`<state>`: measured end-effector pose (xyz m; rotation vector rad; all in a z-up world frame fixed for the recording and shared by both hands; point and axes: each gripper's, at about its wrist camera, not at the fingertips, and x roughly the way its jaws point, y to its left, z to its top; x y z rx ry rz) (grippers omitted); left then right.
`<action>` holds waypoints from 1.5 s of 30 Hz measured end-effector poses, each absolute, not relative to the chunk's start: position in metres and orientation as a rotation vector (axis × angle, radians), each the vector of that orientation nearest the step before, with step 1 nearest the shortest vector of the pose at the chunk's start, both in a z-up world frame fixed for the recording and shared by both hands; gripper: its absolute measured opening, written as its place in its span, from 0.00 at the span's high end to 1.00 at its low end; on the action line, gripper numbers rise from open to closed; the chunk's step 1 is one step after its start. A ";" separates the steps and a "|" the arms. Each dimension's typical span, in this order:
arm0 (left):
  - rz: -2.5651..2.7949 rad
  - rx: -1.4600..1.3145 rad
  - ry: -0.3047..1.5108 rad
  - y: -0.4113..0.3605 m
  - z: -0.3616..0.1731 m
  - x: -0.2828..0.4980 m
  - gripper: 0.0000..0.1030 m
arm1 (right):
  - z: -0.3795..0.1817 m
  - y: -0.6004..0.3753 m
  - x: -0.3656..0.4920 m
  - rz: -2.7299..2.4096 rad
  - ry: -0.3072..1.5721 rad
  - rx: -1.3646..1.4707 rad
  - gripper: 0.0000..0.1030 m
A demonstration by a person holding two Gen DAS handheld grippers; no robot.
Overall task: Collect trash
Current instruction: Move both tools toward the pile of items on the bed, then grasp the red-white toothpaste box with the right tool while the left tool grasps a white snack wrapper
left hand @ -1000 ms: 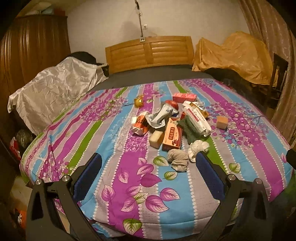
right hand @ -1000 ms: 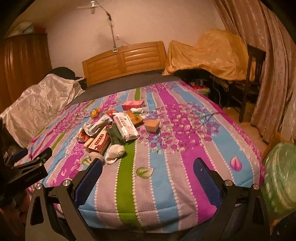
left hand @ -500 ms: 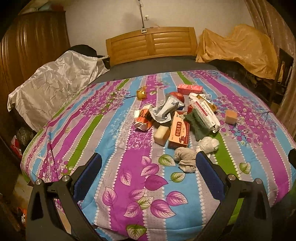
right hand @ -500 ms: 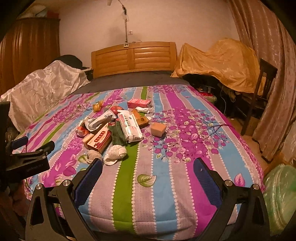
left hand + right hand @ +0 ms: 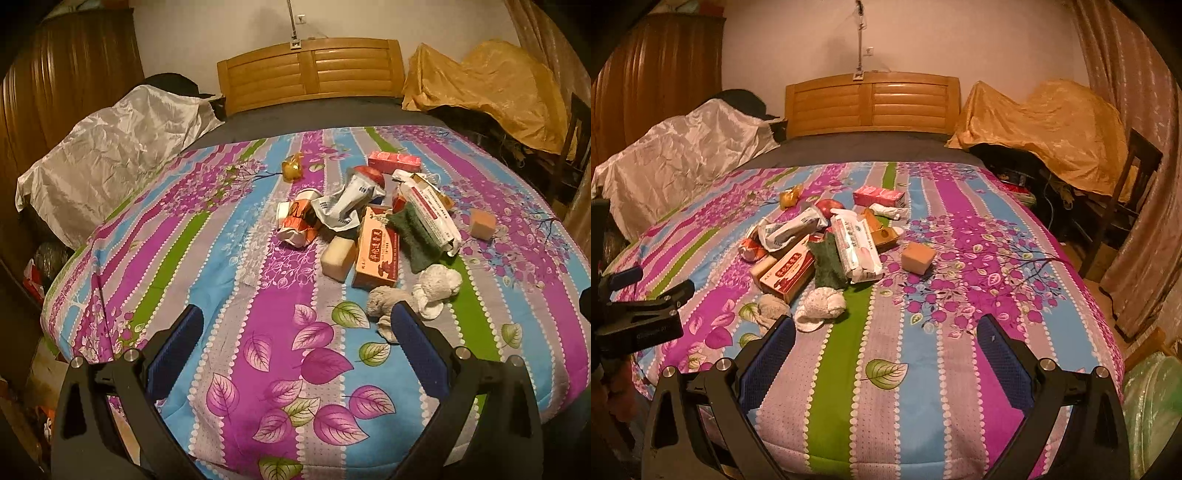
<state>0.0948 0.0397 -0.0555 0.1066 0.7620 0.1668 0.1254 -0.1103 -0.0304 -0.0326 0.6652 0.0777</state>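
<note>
**Trash pile on bedspread: both grippers empty, short of contact**

Left gripper (image 5: 293,345): jaws spread wide, nothing held. Grey sock (image 5: 386,300) just beyond its right finger, white sock (image 5: 439,286) touching alongside. Orange box (image 5: 377,248) ahead and right, long axis running away from the fingers. Remaining litter heaped mid-bedspread (image 5: 236,280).

Right gripper (image 5: 886,345): likewise wide open and empty. White sock (image 5: 822,304) ahead-left, just past its left finger; tan cube (image 5: 918,256) farther ahead. Judged: left nearer grey sock, right nearer white.

The left gripper (image 5: 293,334) hangs level with its jaws spread wide, nothing between them; the right gripper (image 5: 884,334) matches it, jaws wide apart and bare.
</note>
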 end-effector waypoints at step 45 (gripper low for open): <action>0.254 0.009 0.896 0.137 -0.125 0.126 0.05 | -0.162 0.013 0.365 0.324 1.077 0.341 0.43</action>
